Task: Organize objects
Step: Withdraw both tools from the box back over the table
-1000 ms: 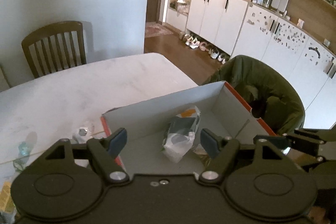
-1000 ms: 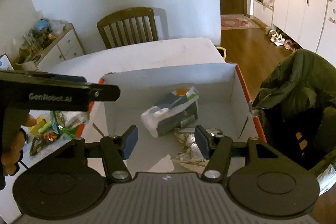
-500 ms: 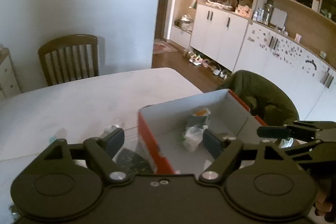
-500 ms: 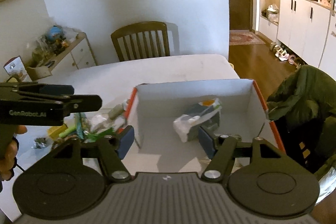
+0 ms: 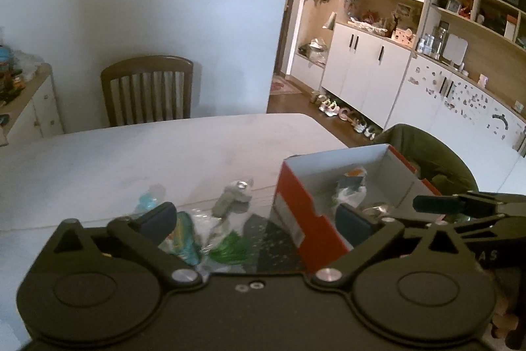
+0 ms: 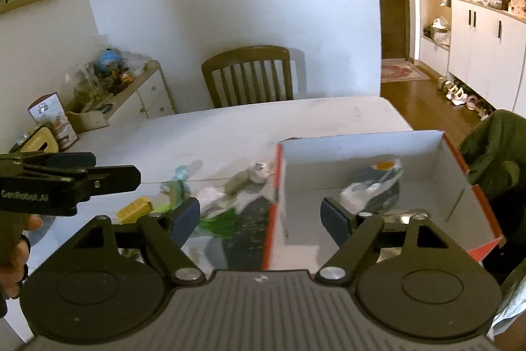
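Both grippers hung above the bench [image 5: 98, 160], empty. The left gripper [image 5: 254, 219] had its fingers [image 5: 157, 217] spread wide, nothing between them; the right gripper [image 6: 261, 213] likewise, fingers [image 6: 185, 214] well apart.

The loose pile [image 5: 217, 232] of small packets and wrappers lay at lower centre of the left view, straight ahead of the left fingers and just below them. Among it sat a green packet [image 5: 231, 249], a grey tube-like thing [image 5: 227, 199] and a blue-green piece [image 5: 146, 201]; the blur made them hard to name surely. The tube's long axis ran from lower left to upper right in the frame, toward the box.

The open box [image 6: 378, 153], red outside and white inside, stood just right of the pile, touching or nearly touching it. A white and dark packet [image 6: 371, 189] already lay inside.

In the right view the pile [image 6: 223, 203] sat left of centre, under the left-hand finger, while the box filled the right half.

Judgement: the left gripper was nearer the pile and better lined up; the right sat closer to the box. Next pick likely meant lowering the left fingers onto one item, then carrying it rightward over the box wall.
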